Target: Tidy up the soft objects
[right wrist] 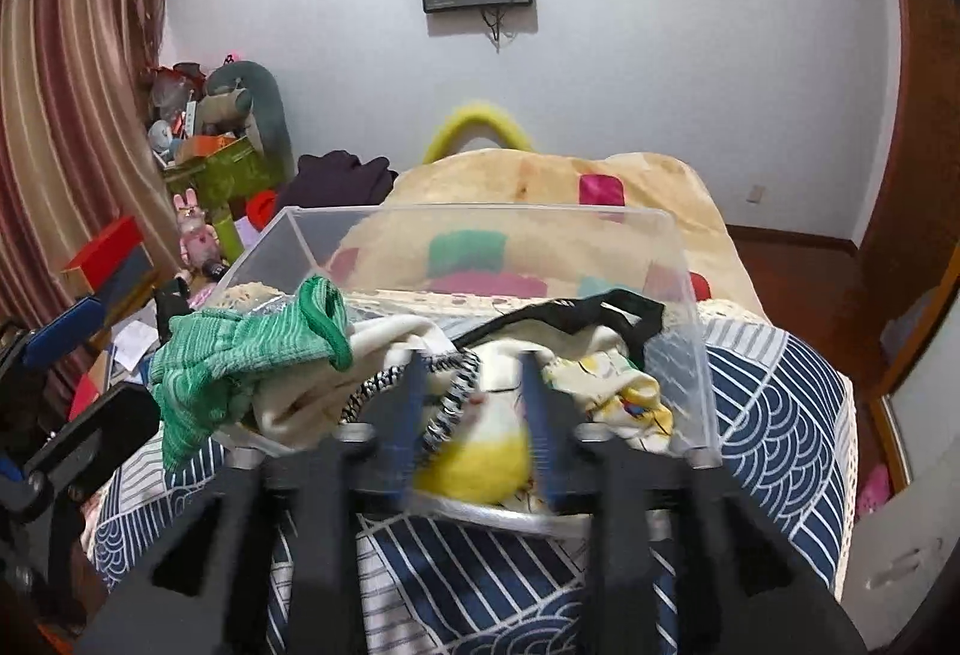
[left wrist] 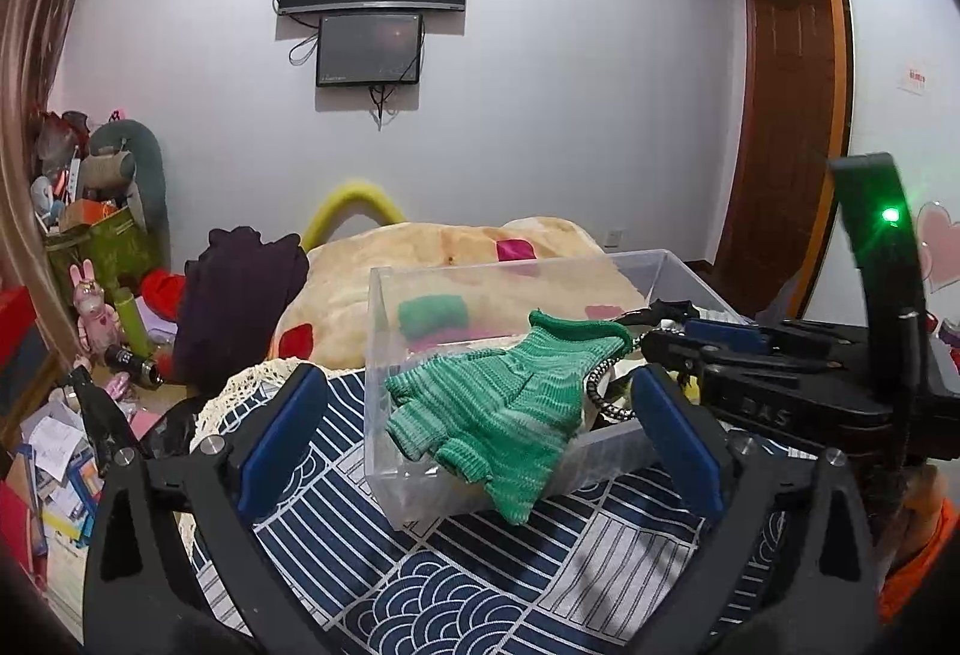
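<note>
Right claw pinches the yellow-toed sock; left claw gapes (empty). Push it deep into the clear box.

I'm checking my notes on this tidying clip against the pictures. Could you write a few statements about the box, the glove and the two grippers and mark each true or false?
1. The green glove hangs over the wall of the clear box. True.
2. The left gripper is clamped on the glove. False: its jaws stand wide open on either side of it.
3. The right gripper reaches into the box with its jaws close around a yellow and white soft item. True.
4. The box stands on a bare wooden floor. False: it stands on a blue and white patterned cloth.
5. The box is empty. False: several cloth items lie in it.
</note>
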A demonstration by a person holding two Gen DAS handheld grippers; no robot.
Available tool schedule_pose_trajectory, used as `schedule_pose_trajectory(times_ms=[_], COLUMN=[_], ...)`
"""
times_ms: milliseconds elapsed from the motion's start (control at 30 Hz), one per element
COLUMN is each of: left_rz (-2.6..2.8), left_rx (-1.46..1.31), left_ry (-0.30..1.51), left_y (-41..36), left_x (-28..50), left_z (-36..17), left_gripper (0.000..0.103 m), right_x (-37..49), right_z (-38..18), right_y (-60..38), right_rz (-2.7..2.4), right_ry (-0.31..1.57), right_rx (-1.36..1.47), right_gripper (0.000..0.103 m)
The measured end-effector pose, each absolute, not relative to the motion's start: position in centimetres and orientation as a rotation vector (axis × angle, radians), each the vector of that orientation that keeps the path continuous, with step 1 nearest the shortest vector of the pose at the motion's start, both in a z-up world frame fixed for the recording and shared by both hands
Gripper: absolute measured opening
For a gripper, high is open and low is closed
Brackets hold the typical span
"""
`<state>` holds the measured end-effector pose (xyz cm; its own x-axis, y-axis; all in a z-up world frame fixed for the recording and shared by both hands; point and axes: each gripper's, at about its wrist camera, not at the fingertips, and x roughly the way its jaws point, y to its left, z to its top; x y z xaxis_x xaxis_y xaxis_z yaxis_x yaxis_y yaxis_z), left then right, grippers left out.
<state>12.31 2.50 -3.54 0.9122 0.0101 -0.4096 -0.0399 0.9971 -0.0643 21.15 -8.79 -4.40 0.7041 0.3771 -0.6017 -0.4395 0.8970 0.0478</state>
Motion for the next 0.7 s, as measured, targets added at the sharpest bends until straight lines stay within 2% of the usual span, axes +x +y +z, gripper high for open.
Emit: schedule_pose_trajectory(times_ms=[200,267,333,433,533,700], left_rz=[0.009,-0.001,-0.009,-0.025,-0.037,-0.062], left_rx=[-0.09,-0.087,-0.083,-0.072,-0.061,-0.054], left_ry=[0.404,0.383,0.36,0.328,0.295,0.265], left_y=[2.6,2.4,2.1,1.8,1.3,0.5], left_x=[11.3,10.5,9.6,8.2,6.7,4.8], left_z=[-2.6,-2.1,-1.5,-0.6,0.2,1.1], left_gripper=[0.102,0.102,0.102,0.102,0.103,0.103], right_x=[19.1,18.0,16.5,14.3,12.1,9.9], right_z=[-2.7,-1.9,-0.9,0.3,1.6,2.6], right_y=[-10.3,-10.7,-11.2,-12.0,-12.9,-14.0], right_rz=[0.449,0.451,0.459,0.467,0.442,0.428], right_ry=[0.584,0.551,0.506,0.436,0.36,0.309], right_rx=[-0.101,-0.103,-0.099,-0.102,-0.111,-0.1], right_gripper=[0.04,0.046,0.06,0.073,0.083,0.084])
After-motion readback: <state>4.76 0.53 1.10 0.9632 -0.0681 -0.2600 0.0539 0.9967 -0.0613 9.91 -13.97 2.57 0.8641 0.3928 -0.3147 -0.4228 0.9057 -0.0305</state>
